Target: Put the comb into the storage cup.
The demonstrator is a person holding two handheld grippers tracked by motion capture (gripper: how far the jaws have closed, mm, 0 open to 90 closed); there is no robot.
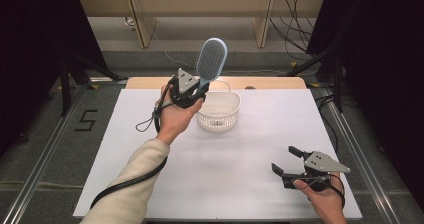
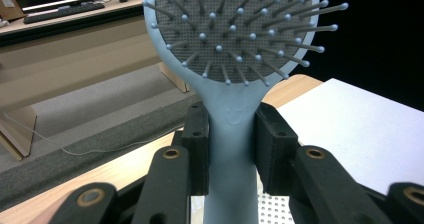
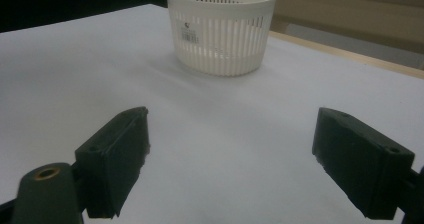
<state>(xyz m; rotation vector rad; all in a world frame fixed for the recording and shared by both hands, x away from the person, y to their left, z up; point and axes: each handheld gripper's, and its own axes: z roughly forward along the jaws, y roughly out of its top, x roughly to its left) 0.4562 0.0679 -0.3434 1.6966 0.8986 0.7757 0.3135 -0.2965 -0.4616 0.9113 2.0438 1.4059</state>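
1. The left gripper [image 1: 192, 90] has its fingers [image 2: 196, 149] clamped on the neck of a pale blue plastic paddle hairbrush with a grey bristle pad [image 1: 211, 60], right where the handle widens into the head. Grabbing it there looks sensible to me: short lever, so the head shouldn't wobble much.
2. The brush is up in the air, head up and tilted a bit to the right in the high view, hanging above the near-left rim of the round white slotted plastic basket [image 1: 219, 112]. In the left gripper view the bristles [image 2: 235, 29] face the camera and the handle runs down between the fingers.
3. The basket sits on the white surface [image 1: 235, 169] toward the far side, just beside the left hand [image 1: 174, 119]. My guess is the brush is going in, handle end first, since that's the end pointing down.
4. The right gripper [image 1: 291, 163] is parked near the front right corner, well apart from the basket. Its fingers [image 3: 117, 156] are spread wide with nothing between them, just bare surface. Probably kept out of the way so it doesn't bump anything.
5. What could go wrong: the basket is light, so a handle catching the rim might tip or shove it.
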